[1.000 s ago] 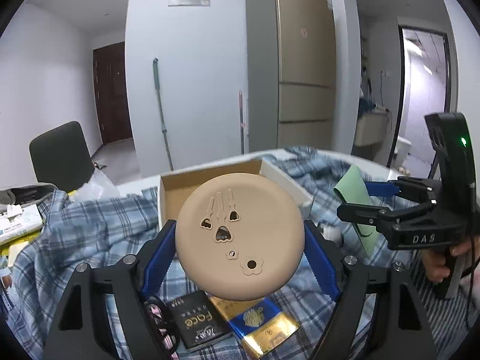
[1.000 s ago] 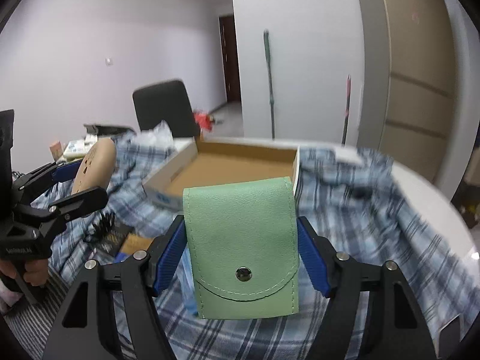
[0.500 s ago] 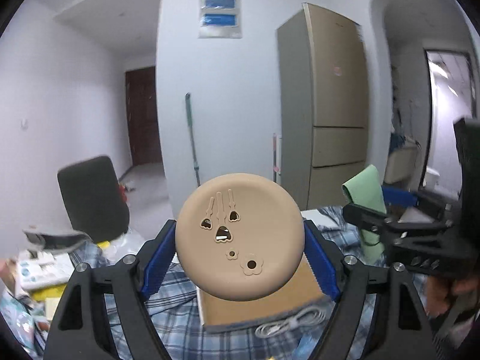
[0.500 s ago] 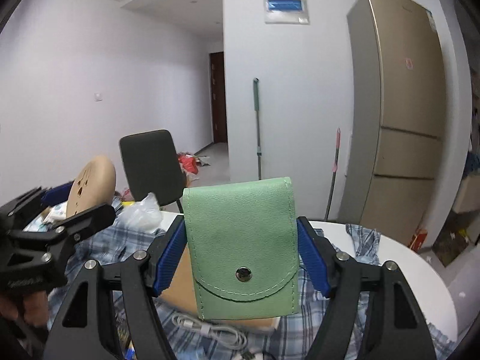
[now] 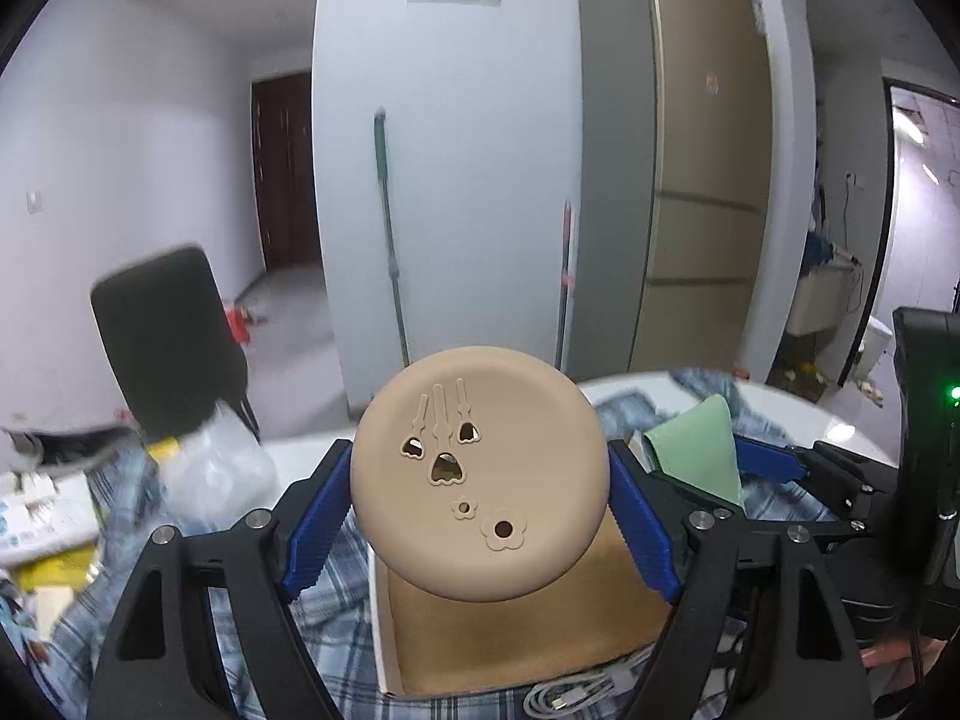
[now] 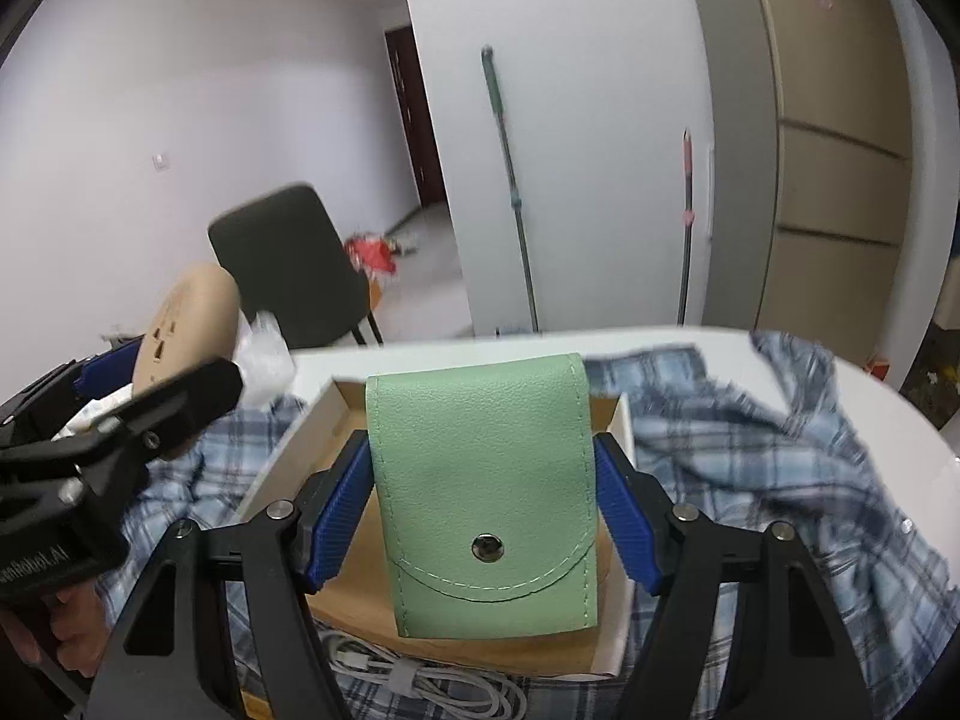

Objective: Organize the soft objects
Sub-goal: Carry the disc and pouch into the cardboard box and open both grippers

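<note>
My left gripper [image 5: 480, 516] is shut on a round tan silicone pad [image 5: 477, 474] with cut-out holes, held upright above an open cardboard box [image 5: 516, 648]. My right gripper [image 6: 483, 516] is shut on a green leather pouch [image 6: 486, 480] with a metal snap, held above the same box [image 6: 348, 588]. The pouch also shows edge-on in the left wrist view [image 5: 699, 456]. The tan pad shows at the left of the right wrist view [image 6: 186, 324].
A blue plaid cloth [image 6: 750, 432] covers the round white table [image 6: 888, 414]. A white coiled cable [image 6: 420, 678] lies in front of the box. A black chair [image 5: 168, 348], a crumpled plastic bag [image 5: 210, 468] and papers [image 5: 42, 516] are at the left.
Both grippers tilted up from the table and have now come down and forward over the box. Each still holds its object.
</note>
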Available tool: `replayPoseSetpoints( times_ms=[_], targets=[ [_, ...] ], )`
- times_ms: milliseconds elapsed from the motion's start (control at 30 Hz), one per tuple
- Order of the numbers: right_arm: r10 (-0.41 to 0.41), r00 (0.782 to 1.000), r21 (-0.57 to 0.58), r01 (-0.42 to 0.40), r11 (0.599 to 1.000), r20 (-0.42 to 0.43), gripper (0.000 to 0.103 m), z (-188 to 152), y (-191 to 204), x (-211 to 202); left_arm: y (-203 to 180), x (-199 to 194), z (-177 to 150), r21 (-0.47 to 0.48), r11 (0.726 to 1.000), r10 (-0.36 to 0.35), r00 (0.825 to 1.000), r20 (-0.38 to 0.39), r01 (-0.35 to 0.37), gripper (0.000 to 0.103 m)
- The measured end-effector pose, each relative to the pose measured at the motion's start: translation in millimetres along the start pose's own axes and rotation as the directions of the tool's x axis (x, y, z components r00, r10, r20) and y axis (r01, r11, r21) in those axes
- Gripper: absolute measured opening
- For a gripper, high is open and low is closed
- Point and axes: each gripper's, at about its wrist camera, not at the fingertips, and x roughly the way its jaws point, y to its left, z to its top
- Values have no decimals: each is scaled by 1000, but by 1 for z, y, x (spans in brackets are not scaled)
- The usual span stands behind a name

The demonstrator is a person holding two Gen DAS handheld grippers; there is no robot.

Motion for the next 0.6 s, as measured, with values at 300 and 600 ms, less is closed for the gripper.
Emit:
replayPoseSetpoints(
  times_ms=[300,600],
  targets=[
    [-14,994,-20,12,1000,-108,71,-25,-8,35,16,49,-33,-13,1000,2,988,-155,-5,84],
    [41,984,4,-41,999,-174,76,-33,-11,51,11,54,-40,-3,1000,-14,983,-184,14,85]
  ],
)
